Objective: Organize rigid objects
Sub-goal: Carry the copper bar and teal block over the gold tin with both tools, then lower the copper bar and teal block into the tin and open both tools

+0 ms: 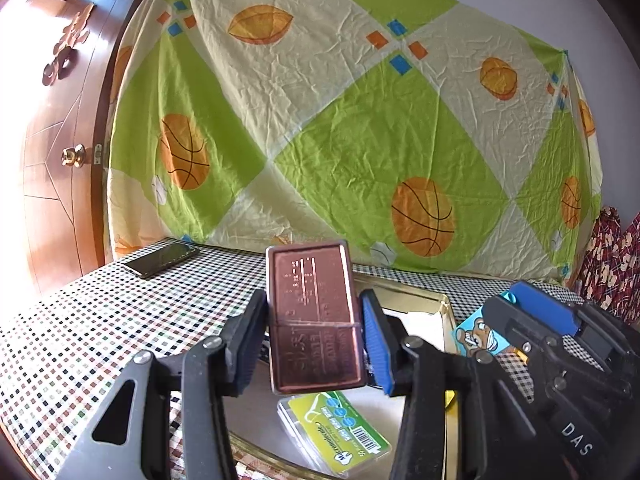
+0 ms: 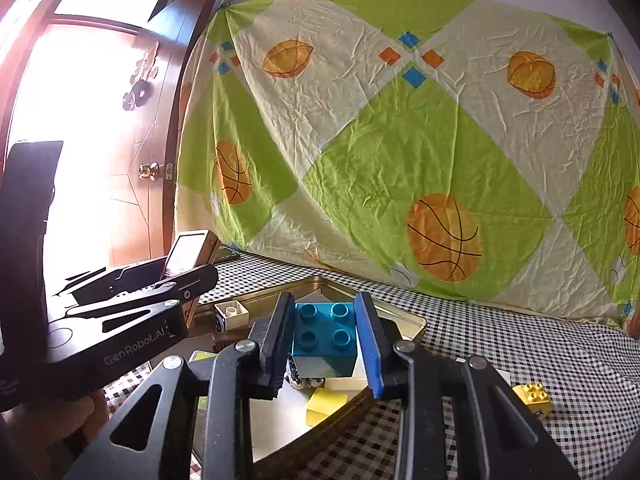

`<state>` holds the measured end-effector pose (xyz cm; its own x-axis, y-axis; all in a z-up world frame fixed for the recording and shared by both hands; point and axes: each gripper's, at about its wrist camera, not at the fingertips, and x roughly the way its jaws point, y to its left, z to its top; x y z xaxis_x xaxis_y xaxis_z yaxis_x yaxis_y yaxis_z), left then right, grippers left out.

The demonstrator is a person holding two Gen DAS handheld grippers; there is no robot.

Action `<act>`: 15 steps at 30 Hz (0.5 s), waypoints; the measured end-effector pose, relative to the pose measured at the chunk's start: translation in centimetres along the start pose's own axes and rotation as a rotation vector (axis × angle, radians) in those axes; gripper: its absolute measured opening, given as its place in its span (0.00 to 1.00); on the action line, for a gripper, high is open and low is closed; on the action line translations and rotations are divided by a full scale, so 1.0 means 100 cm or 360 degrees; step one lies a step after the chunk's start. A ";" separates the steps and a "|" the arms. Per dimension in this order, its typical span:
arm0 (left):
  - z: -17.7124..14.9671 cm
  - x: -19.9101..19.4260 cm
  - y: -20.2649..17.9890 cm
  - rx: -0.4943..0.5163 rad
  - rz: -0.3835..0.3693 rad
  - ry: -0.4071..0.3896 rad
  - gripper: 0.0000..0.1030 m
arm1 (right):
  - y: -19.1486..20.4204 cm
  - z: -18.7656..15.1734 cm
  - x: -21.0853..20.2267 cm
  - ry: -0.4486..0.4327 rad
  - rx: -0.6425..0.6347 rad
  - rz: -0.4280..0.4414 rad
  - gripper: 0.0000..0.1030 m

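My left gripper (image 1: 314, 332) is shut on a copper-coloured metal case (image 1: 314, 316), held upright above the gold metal tray (image 1: 442, 304). A green-labelled plastic card case (image 1: 338, 430) lies in the tray below it. My right gripper (image 2: 325, 340) is shut on a teal toy brick (image 2: 324, 336) with studs on top, over the same tray (image 2: 404, 316). In the right wrist view the left gripper (image 2: 188, 264) stands at the left with the case (image 2: 188, 256) in it. A white brick (image 2: 231, 314) and a yellow block (image 2: 326, 402) sit in the tray.
A checked cloth (image 1: 80, 320) covers the table. A black phone (image 1: 162, 260) lies at its far left corner. A yellow brick (image 2: 530, 396) sits on the cloth right of the tray. A bear-print card (image 1: 478, 338) lies by the tray. A basketball-print sheet (image 1: 340, 120) hangs behind; a wooden door (image 1: 56, 140) is at left.
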<state>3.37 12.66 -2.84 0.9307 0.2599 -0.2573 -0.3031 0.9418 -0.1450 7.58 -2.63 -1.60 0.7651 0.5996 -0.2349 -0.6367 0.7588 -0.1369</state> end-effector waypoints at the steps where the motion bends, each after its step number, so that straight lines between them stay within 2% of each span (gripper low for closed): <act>1: 0.001 0.004 0.001 0.0002 -0.0003 0.0028 0.45 | 0.000 0.000 0.005 0.0023 0.0015 0.0019 0.33; 7: 0.007 0.030 0.012 0.0003 0.0006 0.0185 0.45 | -0.001 0.005 0.039 0.0169 0.0092 0.0105 0.33; 15: 0.006 0.063 0.012 0.0069 -0.0026 0.0373 0.45 | -0.004 0.005 0.075 0.0327 0.0110 0.0032 0.33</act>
<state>8.94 15.58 -4.08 0.8610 0.1925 -0.4708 -0.2743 0.9552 -0.1110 13.66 1.71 -2.82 0.7118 0.5559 -0.4293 -0.6384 0.7669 -0.0655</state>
